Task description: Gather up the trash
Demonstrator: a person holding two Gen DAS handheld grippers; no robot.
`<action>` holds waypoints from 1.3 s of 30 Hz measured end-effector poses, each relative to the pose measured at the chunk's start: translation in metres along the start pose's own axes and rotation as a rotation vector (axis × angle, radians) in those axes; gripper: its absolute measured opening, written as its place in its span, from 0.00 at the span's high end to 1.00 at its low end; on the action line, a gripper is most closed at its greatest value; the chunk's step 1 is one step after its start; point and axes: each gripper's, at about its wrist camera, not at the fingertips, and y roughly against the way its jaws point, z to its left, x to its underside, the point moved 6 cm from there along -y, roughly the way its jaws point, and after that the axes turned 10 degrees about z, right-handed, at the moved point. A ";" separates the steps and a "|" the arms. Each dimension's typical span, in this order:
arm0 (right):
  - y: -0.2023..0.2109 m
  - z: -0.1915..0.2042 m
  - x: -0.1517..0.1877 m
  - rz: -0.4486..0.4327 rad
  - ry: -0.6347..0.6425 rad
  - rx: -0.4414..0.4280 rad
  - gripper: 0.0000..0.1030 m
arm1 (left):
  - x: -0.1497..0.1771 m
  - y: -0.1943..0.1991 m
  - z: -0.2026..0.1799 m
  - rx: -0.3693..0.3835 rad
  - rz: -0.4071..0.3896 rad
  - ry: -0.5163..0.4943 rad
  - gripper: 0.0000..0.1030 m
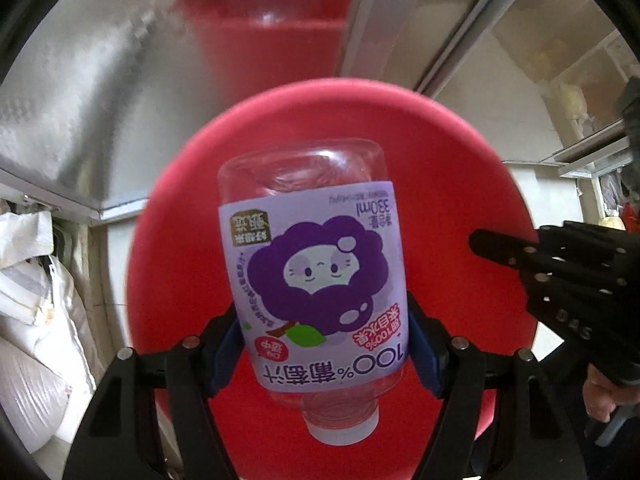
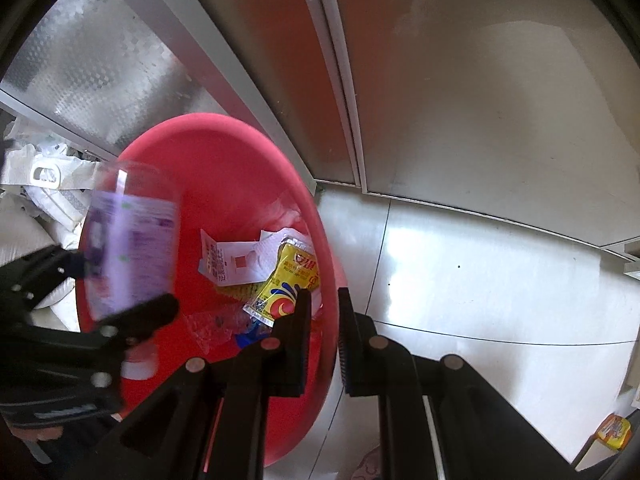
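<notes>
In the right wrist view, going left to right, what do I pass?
White sacks → grape juice bottle held by the left gripper → white paper scrap → yellow sachet → right gripper → tiled floor.

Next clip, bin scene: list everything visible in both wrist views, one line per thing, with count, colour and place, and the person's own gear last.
Clear plastic juice bottle with purple grape label: one, held cap-down over the bin.
Round red plastic bin: one, on the floor by the door.
Yellow sachet wrapper: one, inside the bin.
White printed paper scraps: a few, inside the bin.
Crumpled clear plastic: some, at the bin's bottom.
White woven sacks: several, left of the bin.
Frosted sliding door panels: grey, behind the bin.
Glossy white tiled floor: right of the bin.
Small yellow packet: one, far lower right.
Left gripper: black, shut on the bottle.
Right gripper: black, fingers slightly apart, holding nothing, at the bin's rim.
</notes>
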 end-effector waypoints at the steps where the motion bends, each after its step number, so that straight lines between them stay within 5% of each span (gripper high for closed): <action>1: 0.000 0.000 0.001 -0.001 -0.002 0.004 0.89 | 0.000 0.000 0.000 -0.006 0.005 -0.001 0.32; 13: 0.004 0.002 0.009 -0.025 -0.005 0.030 0.89 | -0.009 -0.016 -0.038 -0.048 0.034 -0.028 0.31; 22: 0.041 0.006 0.013 -0.072 0.027 0.092 0.85 | -0.006 0.031 -0.038 -0.044 -0.015 0.018 0.25; 29: 0.158 0.033 0.032 -0.038 0.068 0.099 0.84 | 0.033 0.186 -0.048 0.013 -0.035 0.118 0.17; 31: 0.214 0.049 0.039 -0.048 0.101 0.087 0.73 | 0.046 0.236 -0.055 0.023 -0.049 0.146 0.15; 33: 0.272 0.064 0.044 -0.062 0.130 0.055 0.52 | 0.061 0.299 -0.065 0.028 -0.067 0.185 0.15; 39: 0.441 0.102 0.064 -0.108 0.246 0.035 0.24 | 0.105 0.461 -0.089 -0.019 -0.154 0.304 0.00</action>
